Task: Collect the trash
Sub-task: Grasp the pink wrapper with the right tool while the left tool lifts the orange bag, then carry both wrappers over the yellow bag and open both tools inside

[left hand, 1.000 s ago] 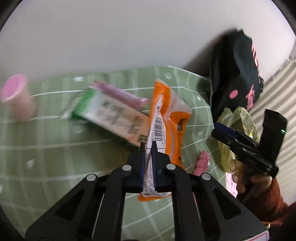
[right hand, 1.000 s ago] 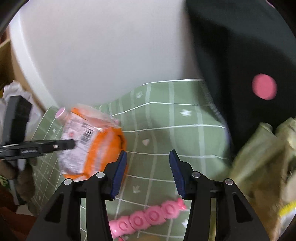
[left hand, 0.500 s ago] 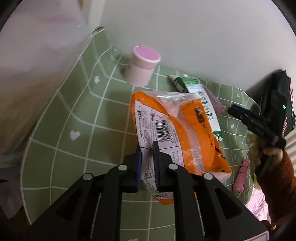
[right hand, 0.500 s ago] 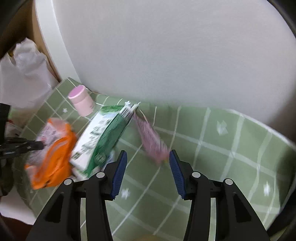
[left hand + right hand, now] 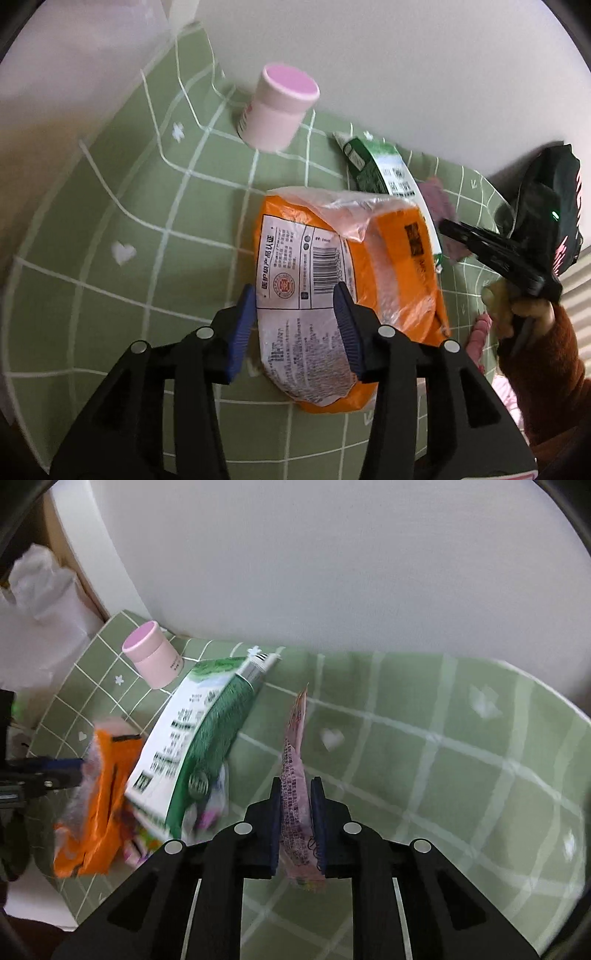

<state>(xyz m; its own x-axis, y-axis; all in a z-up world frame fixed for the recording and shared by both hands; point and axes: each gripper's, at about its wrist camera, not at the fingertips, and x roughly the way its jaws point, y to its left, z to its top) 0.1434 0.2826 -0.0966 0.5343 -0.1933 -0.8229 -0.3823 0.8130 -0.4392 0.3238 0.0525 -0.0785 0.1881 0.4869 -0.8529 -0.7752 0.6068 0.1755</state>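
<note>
An orange snack package (image 5: 369, 277) lies label up on the green checked cloth (image 5: 129, 206). My left gripper (image 5: 295, 306) straddles its near end, jaws opening, pads clear of it. My right gripper (image 5: 295, 801) is closing on a thin pink wrapper (image 5: 295, 738) that stands on edge between its pads. A green and white carton (image 5: 199, 738) lies left of the wrapper, and the orange package (image 5: 96, 805) lies beyond it beside the left gripper (image 5: 70, 770). In the left wrist view the right gripper (image 5: 454, 230) reaches in past the carton (image 5: 391, 173).
A pink-lidded jar (image 5: 277, 107) stands near the wall at the cloth's back. A black bag (image 5: 546, 206) sits at the far right, and a pink knobbly toy (image 5: 478, 336) lies near a hand in a brown sleeve (image 5: 535, 354). A white plastic bag (image 5: 37, 590) hangs past the cloth's left edge.
My left gripper has swung over with the orange package, opened and let it go onto the cloth. My right gripper has come down over the pink wrapper and closed on it.
</note>
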